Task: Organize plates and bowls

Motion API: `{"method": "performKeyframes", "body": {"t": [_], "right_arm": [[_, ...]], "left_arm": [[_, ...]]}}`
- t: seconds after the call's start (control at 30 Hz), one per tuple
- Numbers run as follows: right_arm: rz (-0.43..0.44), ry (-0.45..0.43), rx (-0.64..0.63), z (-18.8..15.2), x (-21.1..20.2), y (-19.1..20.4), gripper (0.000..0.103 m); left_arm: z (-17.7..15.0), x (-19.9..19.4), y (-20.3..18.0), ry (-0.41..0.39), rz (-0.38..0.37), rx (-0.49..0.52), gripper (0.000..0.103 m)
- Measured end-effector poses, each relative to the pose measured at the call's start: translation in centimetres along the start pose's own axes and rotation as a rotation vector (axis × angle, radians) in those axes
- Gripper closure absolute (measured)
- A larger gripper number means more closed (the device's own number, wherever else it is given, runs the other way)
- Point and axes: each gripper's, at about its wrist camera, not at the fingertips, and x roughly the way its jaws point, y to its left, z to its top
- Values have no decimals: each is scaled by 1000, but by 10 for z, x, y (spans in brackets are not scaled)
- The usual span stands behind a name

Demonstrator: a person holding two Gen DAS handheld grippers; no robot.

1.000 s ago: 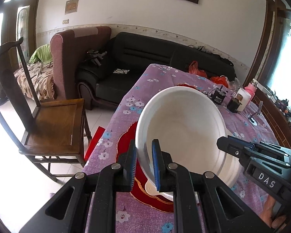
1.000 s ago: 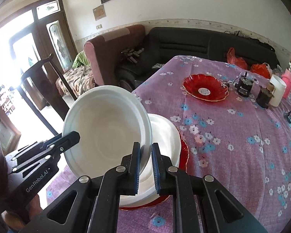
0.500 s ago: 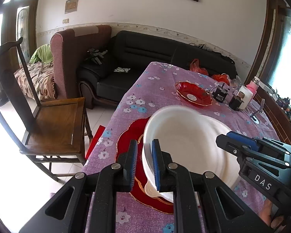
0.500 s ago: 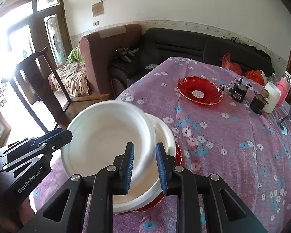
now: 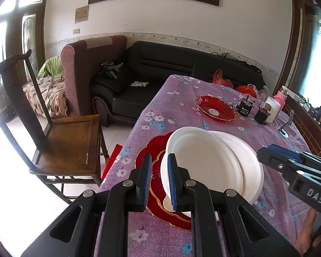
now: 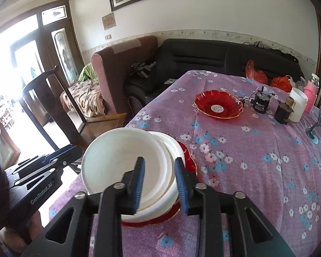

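Near the front edge of the surface, the left view shows the left tongs closed on the near rim of a white bowl. It sits in a white plate on a red plate.

From the right view, the right tongs are opening, both pads clear of the bowl's rim between them. A second red plate lies well apart.

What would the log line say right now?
left gripper: shut on white bowl rim | right gripper: jaws opening, rim between | bowl: on white plates over red plate
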Motion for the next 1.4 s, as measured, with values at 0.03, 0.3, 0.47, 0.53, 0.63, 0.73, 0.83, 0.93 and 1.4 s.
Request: {"method": "performKeyframes", "body": {"t": [0.03,0.3,0.47,0.53,0.63,0.73,0.83,0.93,1.4], "right_arm": [[4,-5,4,-3,-4,-2,66],[4,-22,37,-43,-34,-17,51],[-37,-31,66,-80,-47,-26,41],[-82,-36,73,-94,-51,-28,35],[-109,-30,106,-108,-56,-30,29],[-115,-22,98,-120,-59,-24,24],[-125,-15,93,-129,-62,-23,21],[-155,-23,106,-132,-66,-25,19],[-168,-4,103,-134,-60,-19,18]], "left_arm": [[-2,-4,-2,-13,8,5,89],[-42,-44,-26,-156,160,70,33],[-76,-48,-50,-180,238,154,20],[-83,-45,-57,-165,247,165,15],[-89,-42,-61,-151,290,163,9],[-94,-44,-62,-143,303,151,3],[-96,-45,-64,-147,329,159,0],[-99,-46,-60,-144,339,145,0],[-100,-23,-52,-52,357,177,0]]}}
